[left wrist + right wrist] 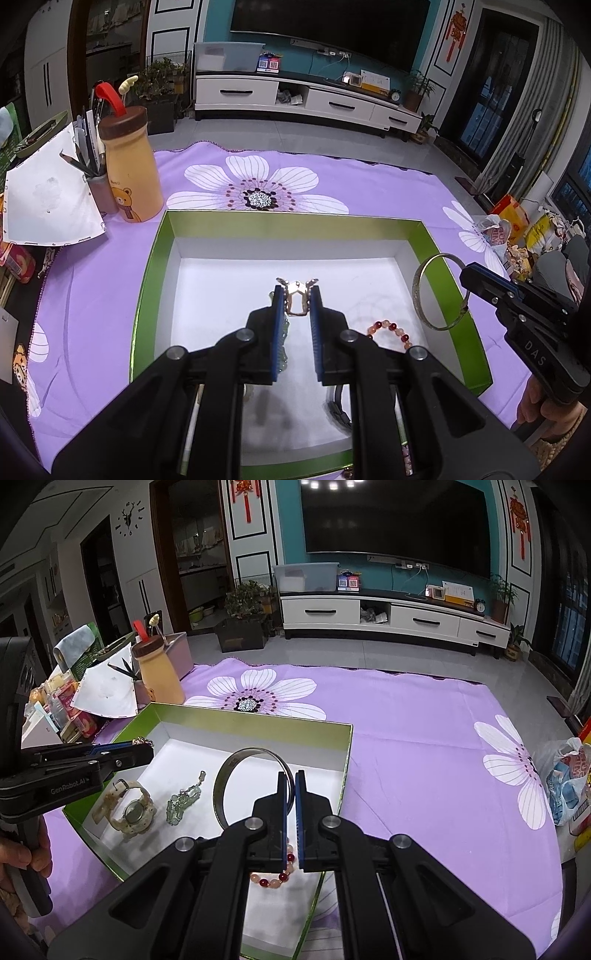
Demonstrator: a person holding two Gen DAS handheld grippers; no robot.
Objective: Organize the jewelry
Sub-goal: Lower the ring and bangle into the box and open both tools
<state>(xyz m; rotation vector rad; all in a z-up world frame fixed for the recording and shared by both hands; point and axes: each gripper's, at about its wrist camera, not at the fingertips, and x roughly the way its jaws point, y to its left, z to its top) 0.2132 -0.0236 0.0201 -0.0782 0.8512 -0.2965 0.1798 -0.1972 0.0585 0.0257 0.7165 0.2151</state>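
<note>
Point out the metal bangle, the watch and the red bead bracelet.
metal bangle (236, 757): right wrist view, top of its arc.
watch (133, 811): right wrist view, round dial.
red bead bracelet (272, 879): right wrist view, beads below the right gripper (291, 775) fingers.

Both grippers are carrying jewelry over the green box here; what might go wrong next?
1. The right gripper pinches the silver bangle only at one spot on its rim, so it may swing or slip out.
2. Released here, the bangle might drop onto the red bead bracelet or roll against the box wall.
3. The left gripper holds a small gold ornament at its fingertips; it may slip and fall onto the green bead strand.
</note>
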